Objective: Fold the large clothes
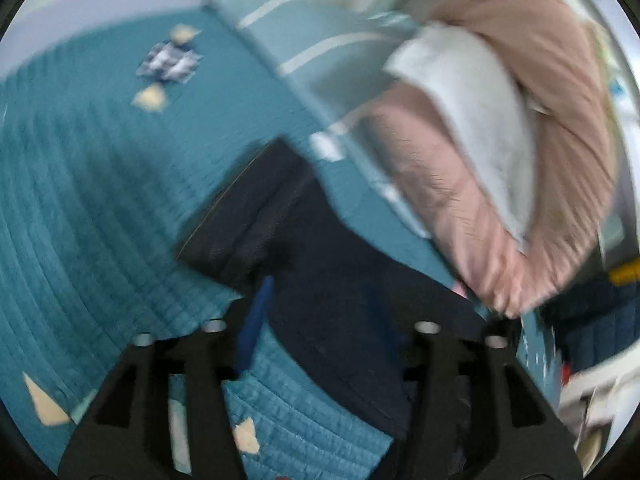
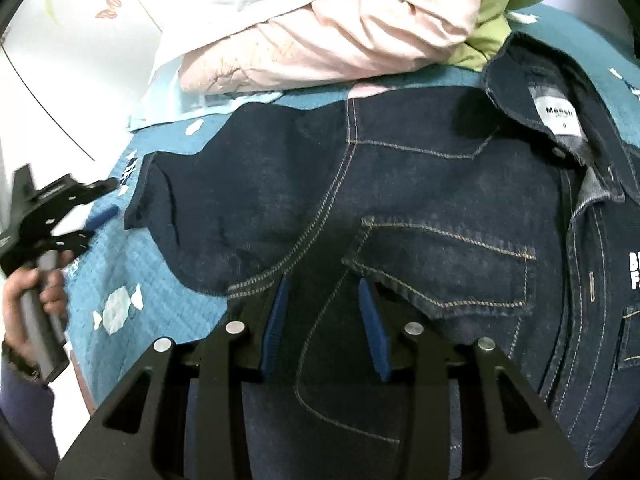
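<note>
A dark blue denim jacket [image 2: 420,184] lies spread on a teal quilted bedspread [image 2: 136,264], collar and white label at the upper right. One sleeve [image 2: 192,208] stretches out to the left. My right gripper [image 2: 324,320] is open just above the denim, near a chest pocket. My left gripper [image 2: 100,208] shows at the left edge, open, next to the sleeve's cuff. In the blurred left wrist view the sleeve [image 1: 256,216] lies ahead of my open left gripper [image 1: 320,320], with cloth between the fingers.
A pile of pink, white and green clothes [image 2: 320,32] lies at the far side of the bed, and it also shows in the left wrist view [image 1: 500,140]. A white wall [image 2: 72,60] stands at the left.
</note>
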`<state>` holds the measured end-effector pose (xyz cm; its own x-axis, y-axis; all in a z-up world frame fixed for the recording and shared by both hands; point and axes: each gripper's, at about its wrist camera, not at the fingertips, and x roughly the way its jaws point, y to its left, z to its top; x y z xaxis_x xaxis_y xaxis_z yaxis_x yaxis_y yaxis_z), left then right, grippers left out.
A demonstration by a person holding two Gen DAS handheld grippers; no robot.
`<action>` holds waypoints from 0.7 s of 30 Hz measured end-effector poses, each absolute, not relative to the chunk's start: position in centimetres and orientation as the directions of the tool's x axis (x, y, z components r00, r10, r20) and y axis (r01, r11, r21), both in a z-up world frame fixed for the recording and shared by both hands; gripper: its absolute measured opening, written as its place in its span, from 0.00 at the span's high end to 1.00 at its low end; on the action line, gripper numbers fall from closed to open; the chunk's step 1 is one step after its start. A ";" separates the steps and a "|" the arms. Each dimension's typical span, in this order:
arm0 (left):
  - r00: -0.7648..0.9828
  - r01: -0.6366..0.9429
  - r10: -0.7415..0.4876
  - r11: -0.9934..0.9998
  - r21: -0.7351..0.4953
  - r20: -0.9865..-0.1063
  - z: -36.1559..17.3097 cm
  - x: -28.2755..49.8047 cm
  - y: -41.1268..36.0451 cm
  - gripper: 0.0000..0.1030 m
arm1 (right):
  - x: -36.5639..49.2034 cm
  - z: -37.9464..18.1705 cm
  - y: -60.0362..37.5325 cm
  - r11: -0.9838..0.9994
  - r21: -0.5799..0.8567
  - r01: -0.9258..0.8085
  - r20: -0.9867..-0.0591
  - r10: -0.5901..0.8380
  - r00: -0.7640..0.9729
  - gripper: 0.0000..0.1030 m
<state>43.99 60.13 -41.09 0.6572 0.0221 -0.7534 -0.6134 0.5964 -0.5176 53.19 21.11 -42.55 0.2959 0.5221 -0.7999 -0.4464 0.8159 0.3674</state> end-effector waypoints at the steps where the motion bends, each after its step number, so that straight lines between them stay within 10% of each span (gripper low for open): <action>1: 0.644 -0.630 0.035 0.591 -0.504 -0.764 -41.6 44.2 60.3 0.40 | 53.1 -42.7 21.1 0.815 0.365 -0.450 -0.801 0.521 0.294 0.65; 12: 0.556 -0.733 0.082 0.516 -0.442 -0.827 -44.8 47.2 61.8 0.12 | 53.2 -43.5 21.9 0.802 0.376 -0.465 -0.800 0.534 0.274 0.62; 13: 0.563 -0.733 0.104 0.521 -0.437 -0.820 -44.7 47.4 61.7 0.17 | 53.2 -43.6 21.8 0.802 0.376 -0.465 -0.800 0.534 0.274 0.62; 15: 0.587 -0.717 0.148 0.552 -0.426 -0.796 -44.2 47.6 61.7 0.60 | 53.1 -43.7 21.9 0.803 0.372 -0.465 -0.801 0.531 0.277 0.61; 21: 0.645 -0.648 0.167 0.637 -0.417 -0.746 -42.6 47.4 61.3 0.72 | 53.2 -43.4 22.0 0.805 0.369 -0.464 -0.797 0.531 0.287 0.61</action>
<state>47.42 61.26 -42.62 0.6445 0.1675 -0.7460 -0.6484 0.6367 -0.4173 53.23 21.95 -43.41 0.2867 0.5309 -0.7975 -0.4645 0.8051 0.3690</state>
